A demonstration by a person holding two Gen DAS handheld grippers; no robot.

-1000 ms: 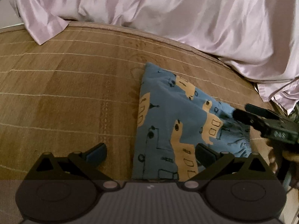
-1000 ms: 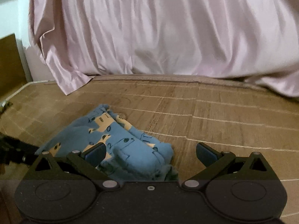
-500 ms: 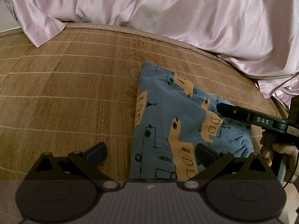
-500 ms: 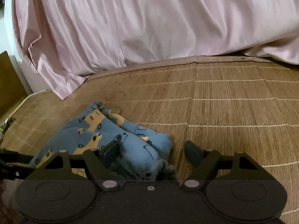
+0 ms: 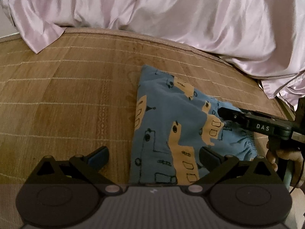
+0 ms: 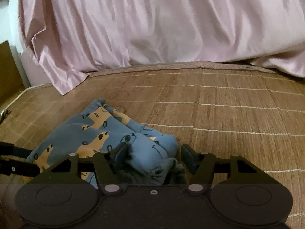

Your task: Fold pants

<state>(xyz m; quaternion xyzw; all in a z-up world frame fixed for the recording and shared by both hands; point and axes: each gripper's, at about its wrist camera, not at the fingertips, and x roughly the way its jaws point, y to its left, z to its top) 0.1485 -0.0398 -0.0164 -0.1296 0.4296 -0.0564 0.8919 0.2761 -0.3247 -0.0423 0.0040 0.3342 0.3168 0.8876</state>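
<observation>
While both grippers hang over it, the one pair of pants [image 5: 171, 133] lies already folded into a small blue bundle on the woven mat [image 5: 66, 95], with a pink sheet [image 5: 171, 19] heaped behind. Looks like soft thin cotton to me, light and floppy, so it'll sag and slide open unless you pinch through all the layers at an edge; the gathered waistband end seems the best bite. The left gripper [image 5: 153, 157] has its fingers spread wide, one over bare mat and one over cloth, holding nothing. The right gripper [image 6: 152, 157] has its fingers apart too, straddling the bunched end, not clamped yet. Count: one pair of pants, two grippers, one mat, one sheet.
</observation>
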